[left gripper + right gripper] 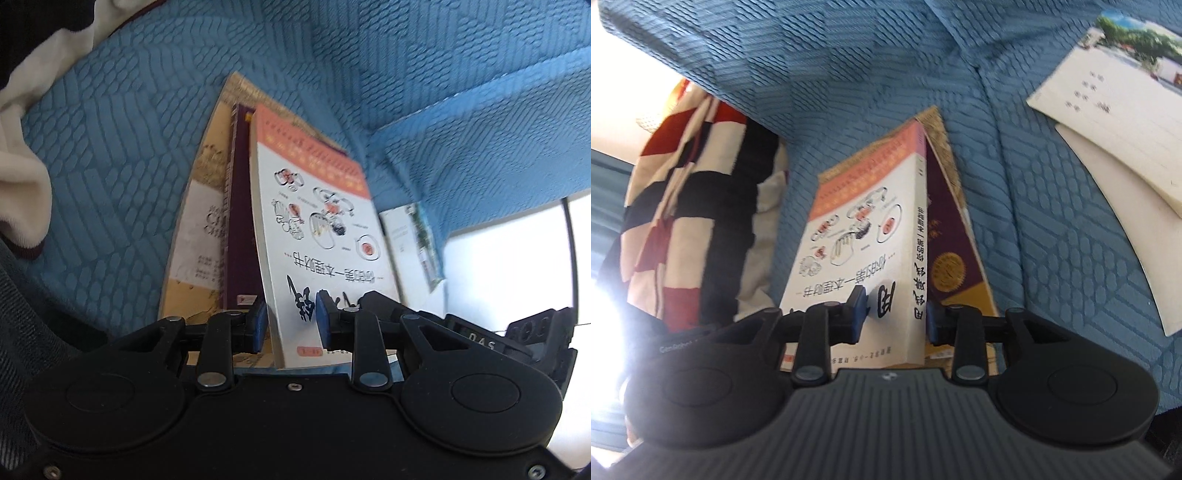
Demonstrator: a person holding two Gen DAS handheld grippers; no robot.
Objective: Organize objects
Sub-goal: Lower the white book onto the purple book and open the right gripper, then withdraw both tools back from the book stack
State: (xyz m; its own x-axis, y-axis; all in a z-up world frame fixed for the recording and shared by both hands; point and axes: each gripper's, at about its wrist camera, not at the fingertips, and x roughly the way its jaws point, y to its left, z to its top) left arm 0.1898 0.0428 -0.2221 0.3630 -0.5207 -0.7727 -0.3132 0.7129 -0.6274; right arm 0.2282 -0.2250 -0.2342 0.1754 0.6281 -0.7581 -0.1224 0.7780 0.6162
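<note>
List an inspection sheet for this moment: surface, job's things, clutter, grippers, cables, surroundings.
Surface: blue quilted bedspread.
Job's things: white book tilted over maroon book and tan book; pale booklet lies apart.
Clutter: checked garment; cream cloth.
Grippers: left gripper closed on the white book's near end; right gripper straddles its spine end, contact unclear.
Cables: nothing seen.
Surroundings: bright window glare.

Three books lay stacked on a quilted bed cover (1052, 240). The top book (857, 236) sat on a second book (951, 236), which rested on a third (195, 221). A booklet (1108, 110) lay well apart to the right.
</note>
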